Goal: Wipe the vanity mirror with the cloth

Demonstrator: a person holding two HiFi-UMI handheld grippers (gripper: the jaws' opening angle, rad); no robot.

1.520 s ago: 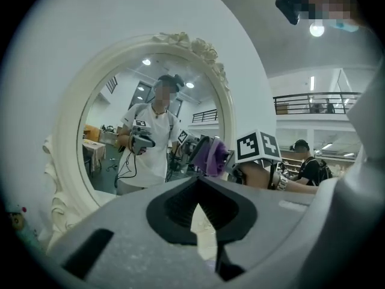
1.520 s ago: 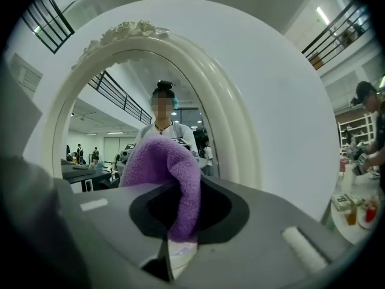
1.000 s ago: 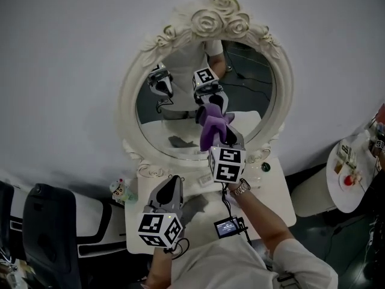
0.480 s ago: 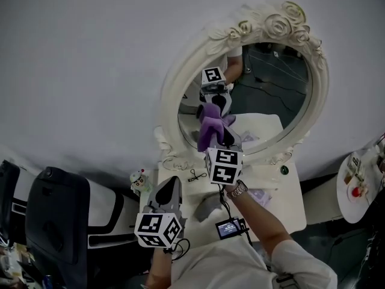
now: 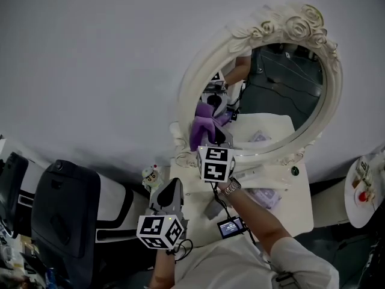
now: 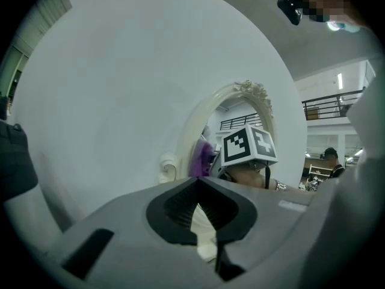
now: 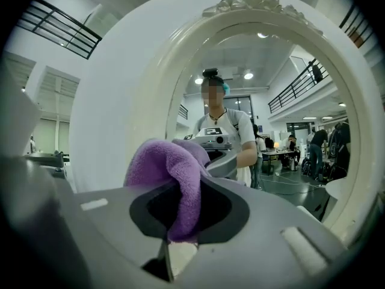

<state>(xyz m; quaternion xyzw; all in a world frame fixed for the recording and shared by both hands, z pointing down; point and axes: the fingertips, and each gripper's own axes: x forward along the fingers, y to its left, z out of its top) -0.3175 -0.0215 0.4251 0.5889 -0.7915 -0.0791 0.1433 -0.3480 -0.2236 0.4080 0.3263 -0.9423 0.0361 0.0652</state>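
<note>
Two grippers out, one working, one idle.

My right gripper point(image 5: 210, 138): jaws clamped on a fold of the purple cloth point(image 5: 200, 128). In the right gripper view the cloth point(image 7: 174, 173) fills the hollow between the jaws and bulges up over their tips. I hold it raised at the lower left of the mirror point(image 5: 280, 98), just inside the white carved frame point(image 5: 191, 86). From the head view the cloth meets its own reflection there, so it looks pressed on the glass. Watch point(image 5: 231, 186) on that wrist.

My left gripper point(image 5: 171, 185): jaws closed together, nothing gripped. In the left gripper view the tips point(image 6: 197, 182) meet and only pale background shows through the hollow behind them. It hangs low, nearer my body, over the left end of the table point(image 5: 298, 206), well apart from the mirror. From there I see the cloth point(image 6: 198, 158) beside the other gripper's marker cube.

Mirror stands upright at the back of the table against a plain grey wall point(image 5: 90, 59). Small figurine point(image 5: 150, 174) at the table's left edge. Black chair point(image 5: 66, 203) further left. Small lit screen point(image 5: 230, 226) sits on the table below my right forearm.
</note>
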